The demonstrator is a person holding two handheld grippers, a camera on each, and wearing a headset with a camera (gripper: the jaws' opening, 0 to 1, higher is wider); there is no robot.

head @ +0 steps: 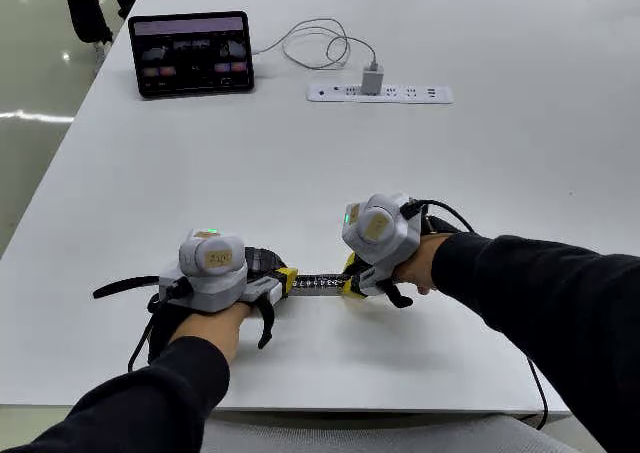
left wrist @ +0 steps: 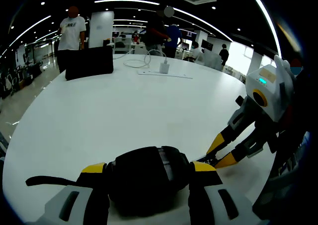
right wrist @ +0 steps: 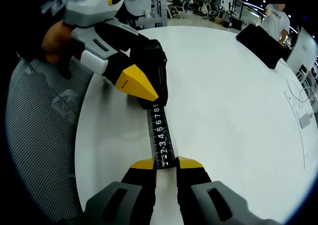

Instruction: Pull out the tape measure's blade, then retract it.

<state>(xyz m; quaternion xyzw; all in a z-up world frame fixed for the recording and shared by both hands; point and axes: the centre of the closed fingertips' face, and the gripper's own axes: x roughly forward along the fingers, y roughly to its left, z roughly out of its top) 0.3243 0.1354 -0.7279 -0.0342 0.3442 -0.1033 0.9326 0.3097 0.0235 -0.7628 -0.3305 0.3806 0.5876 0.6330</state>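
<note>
The work sits low in the head view, close to the near edge of the white surface (head: 300,163). The surface's left edge runs diagonally up the left side of the frame, with glossy floor (head: 30,93) beyond it. A wide bare stretch of surface lies between the grippers and the things at the top of the frame.

The left gripper (left wrist: 149,168) is clamped on the black tape measure case (left wrist: 149,187), with a yellow tip on either side of it. A short length of blade (right wrist: 160,133) runs out of the case, flat along the surface. The right gripper (right wrist: 162,163) has its jaws pinched together on the blade's free end, just right of centre in the head view.

Both arms are in dark sleeves, one entering from the bottom and one from the right of the head view. The left hand (head: 215,323) and the right hand (head: 420,263) each wrap a handle, and the grippers point toward each other.

At the upper left a tablet (head: 191,53) stands with its screen lit. To its right a power strip (head: 410,94) carries a white charger (head: 372,78) with a looped cable (head: 320,38).

In the right gripper view a mesh chair (right wrist: 44,120) shows at the left, beyond the surface's edge. An open office with ceiling lights and standing people fills the background of the left gripper view.
</note>
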